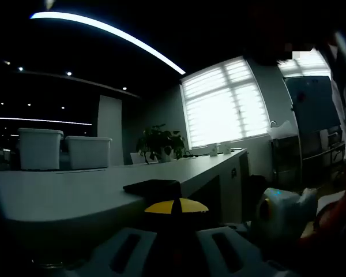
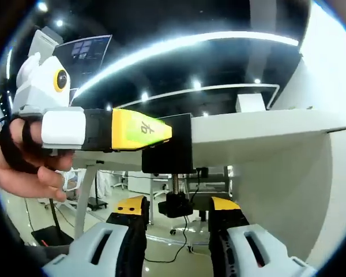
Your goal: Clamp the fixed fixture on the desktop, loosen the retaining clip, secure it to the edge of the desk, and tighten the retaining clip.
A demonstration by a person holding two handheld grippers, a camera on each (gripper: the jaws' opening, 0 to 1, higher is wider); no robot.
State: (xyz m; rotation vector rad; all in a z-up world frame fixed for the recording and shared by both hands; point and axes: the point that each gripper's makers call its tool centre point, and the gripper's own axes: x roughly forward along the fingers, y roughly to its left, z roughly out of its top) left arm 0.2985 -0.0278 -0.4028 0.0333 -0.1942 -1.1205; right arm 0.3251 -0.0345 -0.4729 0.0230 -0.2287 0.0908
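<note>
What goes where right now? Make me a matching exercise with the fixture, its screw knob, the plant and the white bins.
Things:
1. fixture
2. screw knob
3. plant
4. white bins

Places:
A. under the desk, between the right gripper jaws
B. far end of the desktop, beside the bright window
C. at the desk edge, pinched by the left gripper
D. far back, left of the plant in the left gripper view

Pairs: 1-C, 2-A, 3-B, 4-D
</note>
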